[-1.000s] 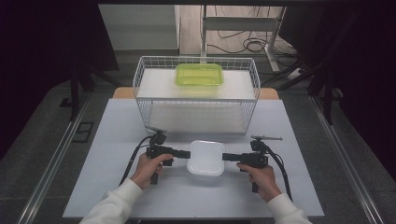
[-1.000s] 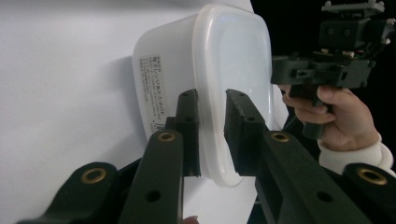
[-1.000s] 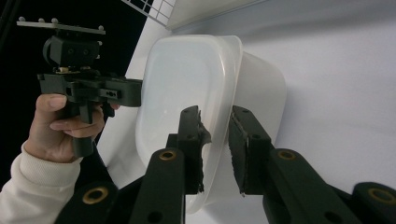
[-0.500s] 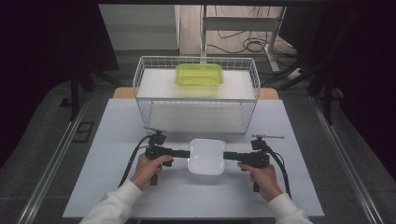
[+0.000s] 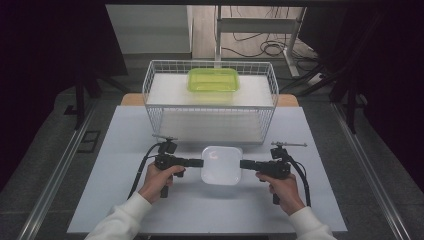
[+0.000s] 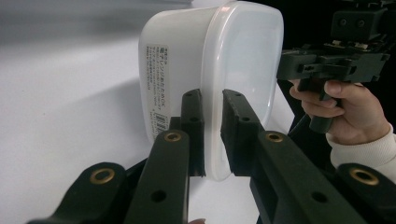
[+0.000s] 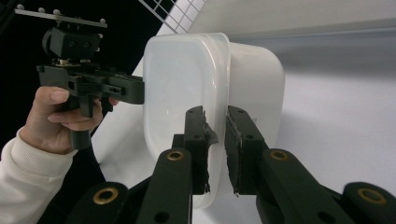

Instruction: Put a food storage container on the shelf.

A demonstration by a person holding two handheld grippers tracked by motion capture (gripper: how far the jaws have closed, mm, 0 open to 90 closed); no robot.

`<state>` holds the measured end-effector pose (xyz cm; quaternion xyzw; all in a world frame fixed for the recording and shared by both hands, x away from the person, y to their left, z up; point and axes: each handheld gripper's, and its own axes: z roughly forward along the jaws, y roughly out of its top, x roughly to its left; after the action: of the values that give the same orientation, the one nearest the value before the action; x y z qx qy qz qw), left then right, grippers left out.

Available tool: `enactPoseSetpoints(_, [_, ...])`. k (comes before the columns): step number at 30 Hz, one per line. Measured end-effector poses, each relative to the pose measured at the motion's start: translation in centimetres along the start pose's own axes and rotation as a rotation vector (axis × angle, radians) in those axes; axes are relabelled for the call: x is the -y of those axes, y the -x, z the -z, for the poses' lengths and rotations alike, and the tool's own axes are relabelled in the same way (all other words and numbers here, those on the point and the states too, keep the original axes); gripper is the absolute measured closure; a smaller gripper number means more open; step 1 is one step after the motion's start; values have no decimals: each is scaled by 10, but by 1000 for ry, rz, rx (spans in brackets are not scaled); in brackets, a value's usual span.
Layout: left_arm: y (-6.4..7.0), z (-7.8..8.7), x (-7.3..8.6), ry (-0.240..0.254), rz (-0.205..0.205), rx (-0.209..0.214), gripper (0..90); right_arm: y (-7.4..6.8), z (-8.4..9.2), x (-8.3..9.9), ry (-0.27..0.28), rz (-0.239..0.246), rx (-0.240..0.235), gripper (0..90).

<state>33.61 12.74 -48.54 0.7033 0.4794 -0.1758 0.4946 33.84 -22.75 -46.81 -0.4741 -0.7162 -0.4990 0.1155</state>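
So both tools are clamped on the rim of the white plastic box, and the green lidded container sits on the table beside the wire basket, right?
Not quite. The green lidded container sits inside the white wire basket, not beside it; the high view shows this. The rest holds: the left tool and right tool each clamp the rim of the white plastic box.

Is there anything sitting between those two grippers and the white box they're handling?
Nothing visible. The left gripper and right gripper each clamp the rim of the white lidded container from opposite sides, pads directly on the plastic.
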Motion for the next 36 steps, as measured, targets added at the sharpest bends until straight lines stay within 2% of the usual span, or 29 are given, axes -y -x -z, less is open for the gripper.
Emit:
enactPoseSetpoints(11, [9, 4, -4, 14, -36, -8, 798, -5, 5, -4, 21, 38, -6, 783])
enactPoseSetpoints(22, [24, 11, -11, 40, -81, -23, 798, -14, 13, -11, 55, 99, -1, 782])
enactPoseSetpoints(27, [29, 15, -15, 53, -103, -30, 798, -19, 15, -15, 66, 114, 2, 782])
enactPoseSetpoints(34, [33, 21, -23, 73, -109, -23, 798, -26, 18, -24, 77, 139, -5, 781])
enactPoseSetpoints(36, [36, 23, -26, 71, -124, -25, 798, -27, 19, -27, 82, 142, -6, 781])
